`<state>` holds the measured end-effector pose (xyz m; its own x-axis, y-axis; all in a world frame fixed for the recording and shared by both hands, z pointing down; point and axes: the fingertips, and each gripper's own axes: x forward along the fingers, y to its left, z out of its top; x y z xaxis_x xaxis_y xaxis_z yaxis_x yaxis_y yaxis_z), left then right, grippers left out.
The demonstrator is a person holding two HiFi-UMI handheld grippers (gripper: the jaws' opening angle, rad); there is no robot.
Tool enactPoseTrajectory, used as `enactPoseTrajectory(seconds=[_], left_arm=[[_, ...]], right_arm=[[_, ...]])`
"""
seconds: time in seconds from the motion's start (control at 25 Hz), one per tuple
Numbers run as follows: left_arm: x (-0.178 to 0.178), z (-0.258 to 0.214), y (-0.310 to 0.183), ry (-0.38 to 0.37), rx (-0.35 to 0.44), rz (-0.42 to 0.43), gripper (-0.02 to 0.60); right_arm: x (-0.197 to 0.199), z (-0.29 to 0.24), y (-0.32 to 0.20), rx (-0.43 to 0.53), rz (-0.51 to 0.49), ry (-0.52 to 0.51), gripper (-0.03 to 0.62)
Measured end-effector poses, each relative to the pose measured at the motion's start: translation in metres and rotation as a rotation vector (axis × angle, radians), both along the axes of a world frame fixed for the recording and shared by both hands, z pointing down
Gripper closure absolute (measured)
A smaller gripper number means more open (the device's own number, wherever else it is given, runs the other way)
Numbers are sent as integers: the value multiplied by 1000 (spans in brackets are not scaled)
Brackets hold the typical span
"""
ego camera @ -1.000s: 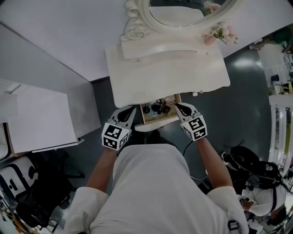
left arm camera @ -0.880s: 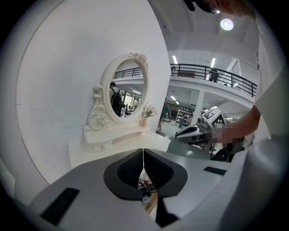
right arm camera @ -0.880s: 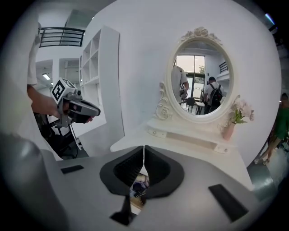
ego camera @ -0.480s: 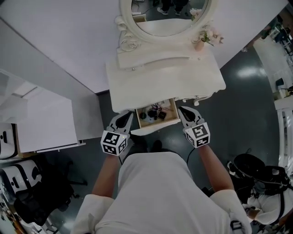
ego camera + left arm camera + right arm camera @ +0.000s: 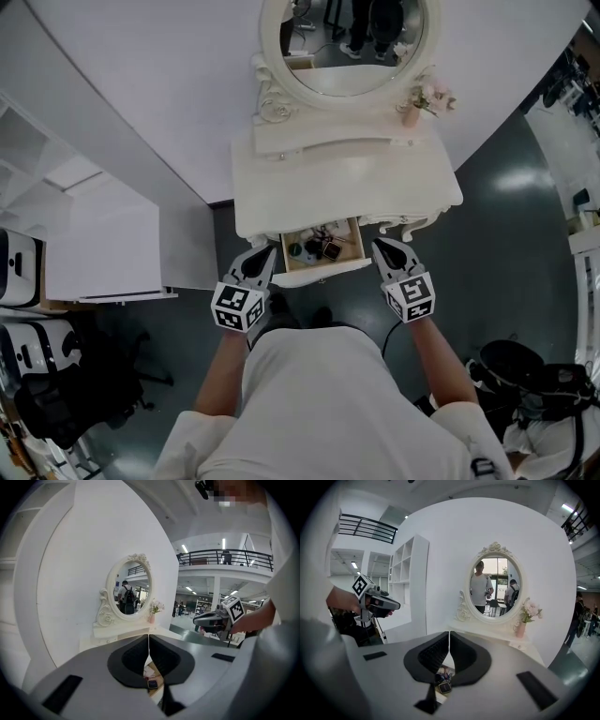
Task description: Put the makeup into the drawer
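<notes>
The white vanity table [image 5: 347,187] has its small wooden drawer [image 5: 356,246] pulled open at the front. Several makeup items lie inside it, among them a dark square compact [image 5: 330,249]. My left gripper [image 5: 262,260] is shut and empty, just left of the drawer front. On the other side, my right gripper [image 5: 382,249] is also shut and empty. In the left gripper view the jaws [image 5: 148,644] meet in a thin line, with the compact [image 5: 152,684] below. The right gripper view shows the same: closed jaws [image 5: 449,641] above the compact [image 5: 445,687].
An oval mirror [image 5: 347,42] and a pink flower vase [image 5: 412,117] stand at the back of the vanity. A white shelving unit [image 5: 103,244] is on the left. Dark bags and gear lie on the floor at lower right [image 5: 525,366] and lower left [image 5: 47,394].
Both grippers have drawn back from the drawer and risen. The head camera has moved up and away, so the vanity looks smaller. The drawer stays open with the makeup in it.
</notes>
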<state>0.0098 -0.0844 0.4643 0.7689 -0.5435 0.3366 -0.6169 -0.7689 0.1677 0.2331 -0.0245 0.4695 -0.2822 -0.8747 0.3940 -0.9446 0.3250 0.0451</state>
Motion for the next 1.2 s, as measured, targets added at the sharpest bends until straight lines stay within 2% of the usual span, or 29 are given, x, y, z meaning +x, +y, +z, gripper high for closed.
enactPoseTrajectory(seconds=[0.28,0.8,1.2], left_arm=[[-15,-9,6,34,8,-15,563],[-33,-12,-3,11,24,56,563],[-38,-10,-13,8,18,75,563]], right_arm=[[-4,-8,9,25,35,2,560],[-27,-22,0,45,65,7,565],[-38,-23,-9,44,69,11,565]])
